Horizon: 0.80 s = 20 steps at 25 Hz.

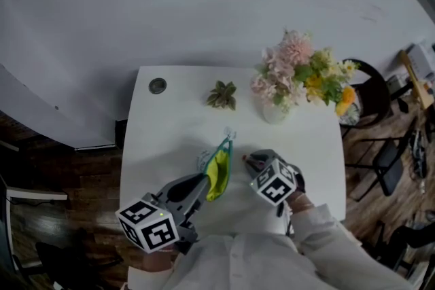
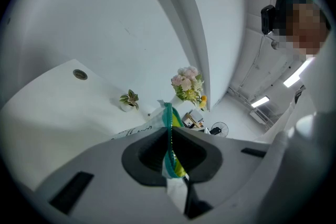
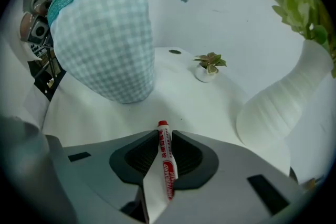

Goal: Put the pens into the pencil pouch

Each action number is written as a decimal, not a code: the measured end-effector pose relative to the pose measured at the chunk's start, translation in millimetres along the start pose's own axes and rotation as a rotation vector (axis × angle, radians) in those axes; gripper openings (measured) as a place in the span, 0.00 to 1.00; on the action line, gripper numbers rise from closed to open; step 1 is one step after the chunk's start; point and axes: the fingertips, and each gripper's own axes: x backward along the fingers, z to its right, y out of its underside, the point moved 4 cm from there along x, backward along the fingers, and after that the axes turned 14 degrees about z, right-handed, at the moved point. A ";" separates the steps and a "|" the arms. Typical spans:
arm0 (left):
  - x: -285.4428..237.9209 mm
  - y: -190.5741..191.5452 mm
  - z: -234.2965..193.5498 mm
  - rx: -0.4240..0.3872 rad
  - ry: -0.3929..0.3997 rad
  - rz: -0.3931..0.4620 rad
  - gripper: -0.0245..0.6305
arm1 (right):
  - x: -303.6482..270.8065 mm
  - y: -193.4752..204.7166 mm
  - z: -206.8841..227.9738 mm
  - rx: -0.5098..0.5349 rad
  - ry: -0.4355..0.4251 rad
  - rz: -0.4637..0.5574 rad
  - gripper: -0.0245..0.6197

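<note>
The pencil pouch [image 1: 217,173] is yellow-green inside with a teal zipper edge, and its outside is pale checked cloth [image 3: 105,39]. It is held up off the white table [image 1: 170,139] by my left gripper [image 1: 204,181], which is shut on its zipper edge [image 2: 170,123]. To its right, my right gripper [image 1: 250,161] points steeply down at the table. A white pen with red print and a red cap [image 3: 165,157] lies between its jaws, whose pads touch it on both sides. In the right gripper view the pouch hangs up and to the left of the pen.
A white vase of pink and yellow flowers [image 1: 275,111] stands close behind the right gripper [image 3: 278,107]. A small potted succulent [image 1: 222,95] sits at the table's back, and a round cable grommet [image 1: 158,85] at the back left corner. Chairs [image 1: 380,159] stand right of the table.
</note>
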 end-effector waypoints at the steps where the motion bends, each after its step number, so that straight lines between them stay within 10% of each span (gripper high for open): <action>1: -0.4 0.8 -0.2 -0.003 0.005 -0.002 0.08 | -0.5 0.3 -1.6 0.013 -0.007 -0.007 0.15; 7: -2.8 4.2 -0.6 0.008 0.017 -0.002 0.08 | 7.0 -2.9 -3.3 0.059 0.022 -0.016 0.14; 20: -0.2 4.4 -4.4 0.007 0.030 -0.007 0.08 | 85.0 -100.2 -16.2 -0.096 0.094 0.399 0.14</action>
